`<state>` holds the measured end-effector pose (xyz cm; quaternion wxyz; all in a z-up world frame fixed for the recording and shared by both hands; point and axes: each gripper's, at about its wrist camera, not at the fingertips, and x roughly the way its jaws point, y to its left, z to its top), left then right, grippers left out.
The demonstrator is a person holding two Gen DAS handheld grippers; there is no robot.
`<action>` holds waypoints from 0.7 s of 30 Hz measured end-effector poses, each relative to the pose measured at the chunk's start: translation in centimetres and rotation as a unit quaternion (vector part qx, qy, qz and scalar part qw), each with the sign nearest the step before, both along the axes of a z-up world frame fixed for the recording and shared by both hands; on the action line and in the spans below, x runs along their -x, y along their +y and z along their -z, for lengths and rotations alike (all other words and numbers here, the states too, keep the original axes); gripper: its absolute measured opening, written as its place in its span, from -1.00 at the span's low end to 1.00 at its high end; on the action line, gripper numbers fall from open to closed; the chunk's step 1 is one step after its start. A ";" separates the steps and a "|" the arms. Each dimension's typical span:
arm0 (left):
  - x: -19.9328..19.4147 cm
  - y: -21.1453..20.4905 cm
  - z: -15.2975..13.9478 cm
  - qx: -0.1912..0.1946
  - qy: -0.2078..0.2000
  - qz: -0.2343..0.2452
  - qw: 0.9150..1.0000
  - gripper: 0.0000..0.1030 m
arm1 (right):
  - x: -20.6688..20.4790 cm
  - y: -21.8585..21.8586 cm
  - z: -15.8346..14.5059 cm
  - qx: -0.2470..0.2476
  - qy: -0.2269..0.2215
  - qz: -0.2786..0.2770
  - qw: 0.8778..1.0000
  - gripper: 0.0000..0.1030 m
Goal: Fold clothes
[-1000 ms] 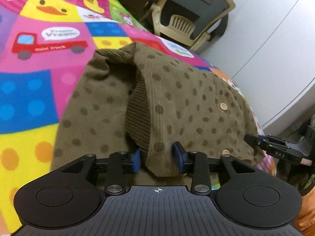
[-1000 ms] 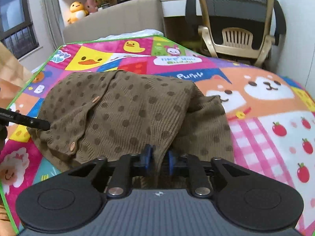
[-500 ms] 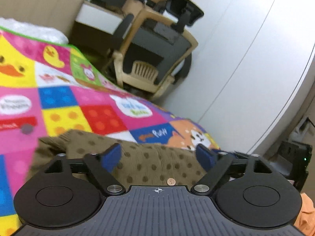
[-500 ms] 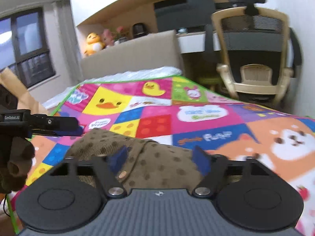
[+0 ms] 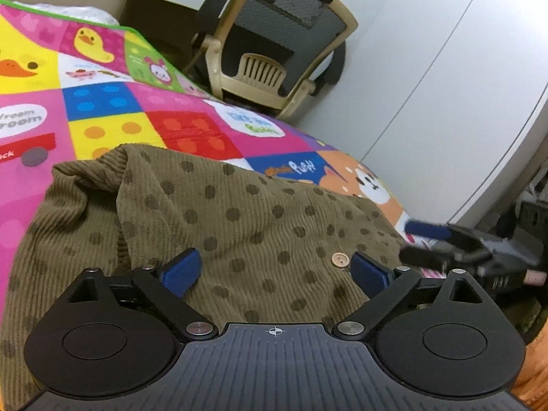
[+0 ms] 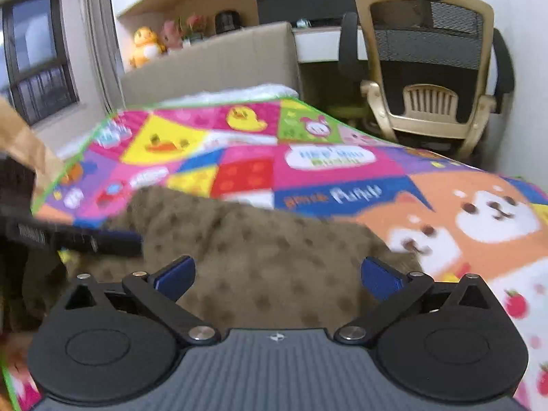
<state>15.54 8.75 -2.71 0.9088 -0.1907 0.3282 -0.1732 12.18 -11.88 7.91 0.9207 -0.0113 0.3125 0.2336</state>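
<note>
The brown spotted cardigan (image 5: pixel 239 226) lay bunched on the bright patchwork play mat (image 5: pixel 102 109), towards the mat's near edge, its body doubled over so that a ribbed fold ran down its left side and a pale button (image 5: pixel 339 259) showed on the upper layer. It looked a soft, light corduroy knit that would drape and slump rather than hold a crease, grippy enough not to slide on the mat but apt to drag its lower layer along if pinched too deep. The best hold seemed the firmer ribbed hem or the buttoned edge, taken at two outer corners of the top layer only. The left gripper (image 5: pixel 274 270) hung just above the cloth with its jaws spread wide, holding nothing; the right gripper (image 6: pixel 277 274), in its blurred view, was likewise released and empty over the cardigan's right part. Beyond the mat's far corner stood a beige office chair (image 5: pixel 274 44).
</note>
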 end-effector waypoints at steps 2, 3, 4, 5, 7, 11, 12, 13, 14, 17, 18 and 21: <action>0.1 -0.3 -0.1 -0.001 0.001 -0.002 1.000 0.93 | 0.0 0.1 1.6 0.036 0.018 0.009 0.999 1.00; 0.1 -0.3 -0.5 -0.001 0.002 -0.002 1.000 0.93 | -0.1 0.1 2.2 0.038 0.024 0.012 0.999 1.00; 0.1 -0.3 -1.0 0.001 0.001 -0.001 1.000 0.93 | -0.2 0.1 2.8 0.040 0.029 0.016 0.999 1.00; 0.2 -0.2 -1.7 0.003 -0.010 -0.002 1.000 0.93 | -0.3 0.0 3.2 0.039 0.033 0.018 0.999 1.00; 0.4 0.2 -3.2 0.007 -0.041 -0.005 0.999 0.93 | -0.4 0.0 3.4 0.032 0.034 0.020 0.999 1.00; -2.3 1.6 -2.9 0.043 -0.010 -0.034 0.998 0.94 | -0.3 -0.1 3.6 0.032 0.035 0.018 0.999 1.00; -3.0 2.0 -2.0 0.061 0.006 -0.037 0.997 0.93 | -0.3 -0.1 3.6 0.030 0.037 0.018 0.999 1.00; -3.6 2.5 -1.2 0.079 0.016 -0.041 0.996 0.93 | -0.2 -0.1 3.5 0.028 0.041 0.017 0.999 1.00; -4.2 3.0 -0.4 0.096 0.026 -0.044 0.994 0.93 | -0.2 -0.1 3.4 0.026 0.046 0.015 0.998 1.00; -4.4 3.3 -0.1 0.108 0.032 -0.047 0.993 0.93 | 0.2 -0.7 1.9 0.000 0.037 -0.004 0.999 1.00; -4.3 3.2 -0.1 0.103 0.031 -0.045 0.993 0.93 | 0.4 -1.0 1.2 -0.017 0.021 -0.007 1.000 1.00; -4.2 2.6 -0.2 0.078 0.025 -0.042 0.996 0.93 | -0.7 -1.5 -0.9 -0.029 -0.021 0.038 0.999 1.00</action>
